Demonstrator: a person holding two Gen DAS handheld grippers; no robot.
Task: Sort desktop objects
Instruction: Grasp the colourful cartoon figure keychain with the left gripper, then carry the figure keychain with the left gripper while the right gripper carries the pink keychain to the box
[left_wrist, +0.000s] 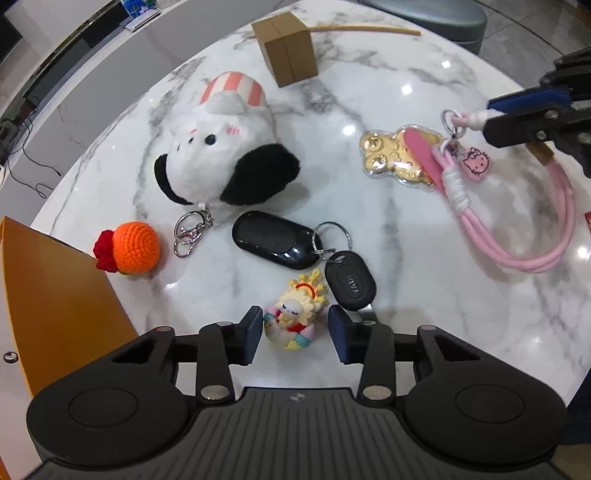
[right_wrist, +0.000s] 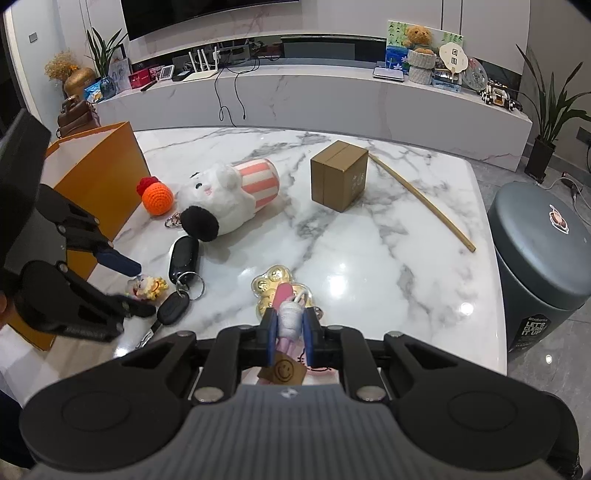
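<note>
While the marble table (left_wrist: 369, 229) is filling most of the left wrist view, its white, grey-veined top is reflecting ceiling lights, and a pale low cabinet (left_wrist: 74, 74) is running along the upper left. The left gripper (left_wrist: 295, 328) is hanging low over the near edge with its jaws spread, and a small pastel figurine (left_wrist: 293, 317) is standing between them, apart from both pads. Just beyond it a black key fob (left_wrist: 275, 242) and a black car key (left_wrist: 351, 282) are lying joined on one ring. A plush dog in a striped cup (left_wrist: 229, 147) is lying on its side, with a crocheted orange (left_wrist: 135, 247) beside an orange box (left_wrist: 55, 295). A cardboard box (left_wrist: 288, 48) and a wooden stick (left_wrist: 365, 27) are sitting farther off. At right, the right gripper (left_wrist: 491, 114) is pinching the end of a pink lanyard charm (left_wrist: 517, 218), whose loop is trailing over the table beside a gold bear charm (left_wrist: 395, 155).

In the right wrist view the table (right_wrist: 388, 240) is stretching toward a long white cabinet (right_wrist: 332, 96) under a dark screen, with potted plants at both sides and a grey bin (right_wrist: 539, 266) at the right. The right gripper (right_wrist: 290, 325) is pressing its pads together on the pink lanyard charm (right_wrist: 288, 317), directly over the gold bear charm (right_wrist: 273, 288). The left gripper (right_wrist: 135, 291) is reaching in from the left, spread around the figurine (right_wrist: 147, 288).
</note>
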